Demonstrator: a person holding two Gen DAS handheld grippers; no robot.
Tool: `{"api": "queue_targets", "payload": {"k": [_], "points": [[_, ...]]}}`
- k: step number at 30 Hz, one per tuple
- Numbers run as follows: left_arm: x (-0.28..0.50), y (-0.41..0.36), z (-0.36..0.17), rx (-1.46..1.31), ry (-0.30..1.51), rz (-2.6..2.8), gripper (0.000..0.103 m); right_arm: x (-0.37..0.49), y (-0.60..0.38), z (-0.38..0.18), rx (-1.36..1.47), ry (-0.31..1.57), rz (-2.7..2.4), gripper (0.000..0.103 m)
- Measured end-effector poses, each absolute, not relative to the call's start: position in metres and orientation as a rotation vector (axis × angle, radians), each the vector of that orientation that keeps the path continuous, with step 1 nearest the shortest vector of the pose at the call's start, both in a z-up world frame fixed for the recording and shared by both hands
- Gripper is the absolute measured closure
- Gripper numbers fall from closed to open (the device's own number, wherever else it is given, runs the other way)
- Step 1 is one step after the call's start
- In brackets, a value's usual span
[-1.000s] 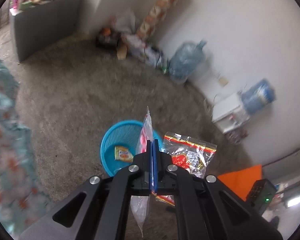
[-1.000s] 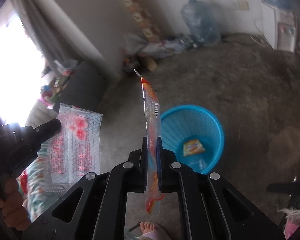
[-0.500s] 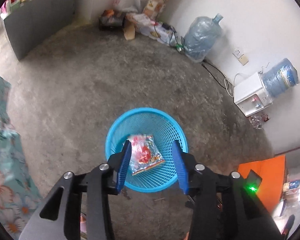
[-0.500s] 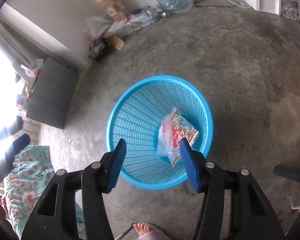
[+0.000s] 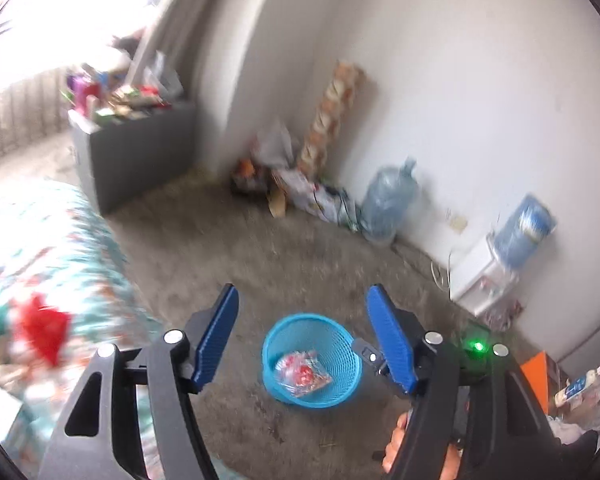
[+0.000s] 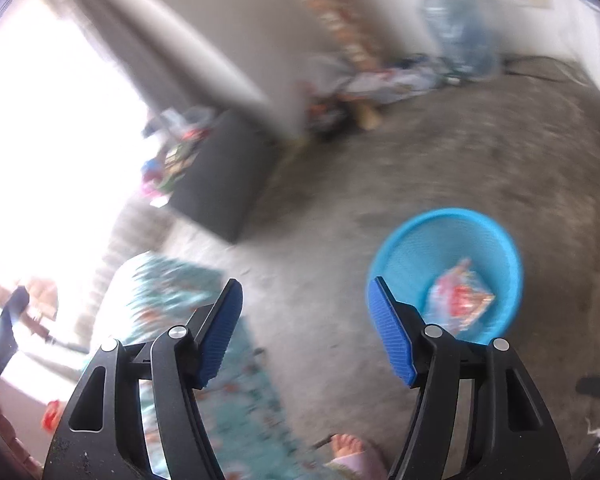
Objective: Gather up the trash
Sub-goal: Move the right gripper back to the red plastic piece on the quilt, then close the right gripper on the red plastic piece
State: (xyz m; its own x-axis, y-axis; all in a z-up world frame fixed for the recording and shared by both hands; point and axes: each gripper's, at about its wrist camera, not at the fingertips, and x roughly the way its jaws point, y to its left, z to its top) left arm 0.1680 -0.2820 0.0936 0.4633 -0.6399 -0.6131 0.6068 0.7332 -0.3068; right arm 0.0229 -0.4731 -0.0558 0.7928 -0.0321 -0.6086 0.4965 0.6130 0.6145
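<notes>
The concrete floor (image 5: 228, 248) fills both views, with a floral bedspread (image 5: 40, 248) at nine o'clock in the left wrist view. The blue mesh basket (image 5: 340, 376) stands on the floor at six o'clock there and at four o'clock in the right wrist view, with crumpled snack wrappers (image 5: 303, 372) lying inside it. The left gripper (image 5: 302, 340) and right gripper (image 6: 305, 330) both have jaws opening with nothing between them. The drop into the basket looks done; the next move likely calls for finding more trash, perhaps the red scrap (image 5: 40, 326) on the bedspread. Only the left view shows the water dispenser (image 5: 484, 284); only the right shows a bare foot (image 6: 346, 446)
</notes>
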Motion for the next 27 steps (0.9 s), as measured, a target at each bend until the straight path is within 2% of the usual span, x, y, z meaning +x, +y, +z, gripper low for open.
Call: {"api": "queue_targets", "payload": {"k": [8,10,17,27], "points": [[0.123,-0.126,0.129,-0.115,0.654,-0.681,0.031,0.072,-0.398,-0.014,0.793,0.656,-0.024,0.037],[0.111,-0.088,0.129,-0.111,0.614,-0.675,0.024,0.087,-0.376,-0.009,0.768,0.689,0.045,0.037],[0.074,0.029,0.12,-0.179,0.523,-0.538,0.022,0.142,-0.301,-0.007,0.768,0.813,0.264,0.037],[0.06,0.119,0.086,-0.297,0.53,-0.429,0.019,0.221,-0.244,-0.034,0.839,0.947,0.288,0.037]]}}
